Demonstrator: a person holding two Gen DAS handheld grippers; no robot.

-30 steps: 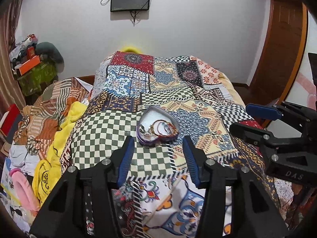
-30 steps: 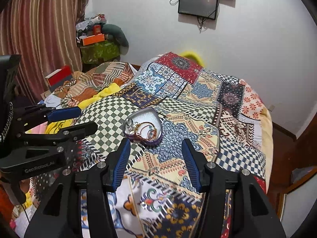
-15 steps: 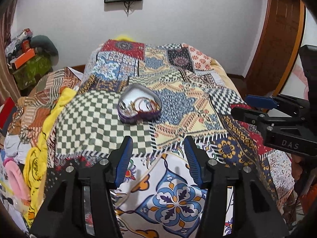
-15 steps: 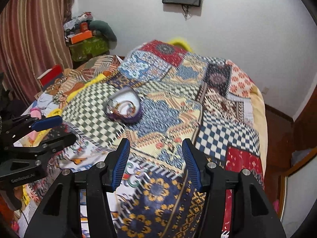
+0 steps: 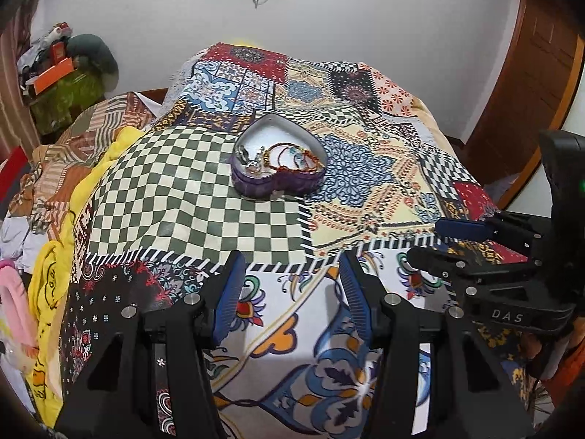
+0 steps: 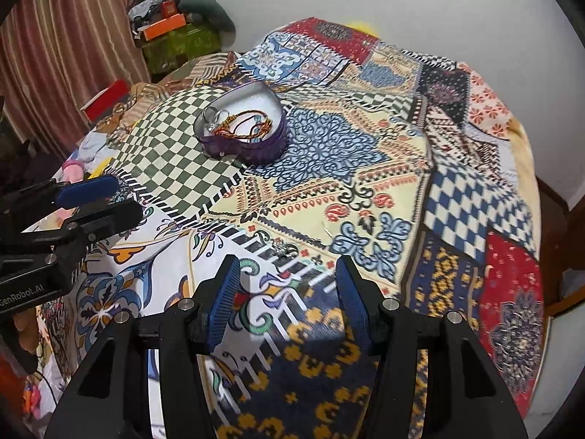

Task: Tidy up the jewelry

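Note:
A purple heart-shaped jewelry box with a white inside sits open on the patchwork bedspread; it also shows in the right wrist view. Bracelets and rings lie inside it. My left gripper is open and empty, hovering near the bed's front edge, well short of the box. My right gripper is open and empty, to the right of the left one. A small metallic piece lies on the bedspread just ahead of the right gripper.
Clothes and a yellow cloth are piled along the bed's left side. A green box with an orange box on top stands at the back left. A wooden door is at the right. A striped curtain hangs at the left.
Both grippers have pulled back from the box toward the bed's front edge and stayed open. The box now looks farther away in both views.

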